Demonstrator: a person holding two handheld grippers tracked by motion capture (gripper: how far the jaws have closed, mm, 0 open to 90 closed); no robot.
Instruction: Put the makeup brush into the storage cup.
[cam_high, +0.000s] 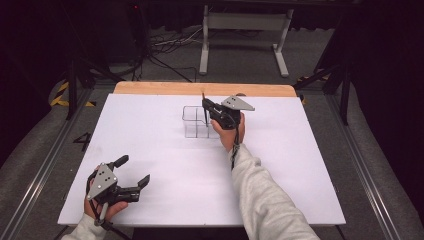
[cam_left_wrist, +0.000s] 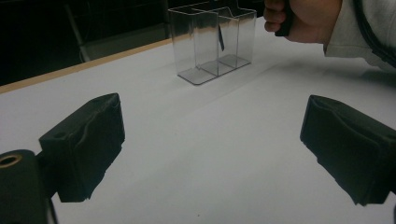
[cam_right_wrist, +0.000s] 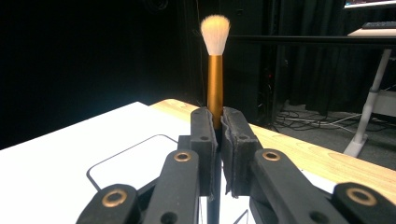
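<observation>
High view, right tool (cam_high: 206, 106): your right hand (cam_high: 231, 131) holds it just past the middle of the surface, jaws clamped together on a makeup brush (cam_high: 204, 107), directly over the clear organizer (cam_high: 196, 122).
Right gripper view, brush (cam_right_wrist: 215, 70): it stands upright between your pads (cam_right_wrist: 204, 135), gold ferrule and pale bristle tuft above them at 12 o'clock, dark handle running down below them.
Left gripper view, handle tip: the dark handle (cam_left_wrist: 221, 38) hangs inside one of the compartments of the organizer (cam_left_wrist: 212, 39); you cannot tell whether it touches the bottom.
Organizer: clear walls with dividers, standing on the white surface (cam_high: 165, 145) toward its 12 o'clock edge.
Left tool (cam_high: 134, 171): your left hand (cam_high: 102, 205) keeps it low at about 7 o'clock on the surface, jaws spread wide apart with nothing between them, well apart from the organizer.
Left pads (cam_left_wrist: 86, 147): both hover over bare white surface.
Beyond: wooden edge (cam_high: 200, 88) at 12 o'clock, dark floor with cables (cam_high: 165, 47).
</observation>
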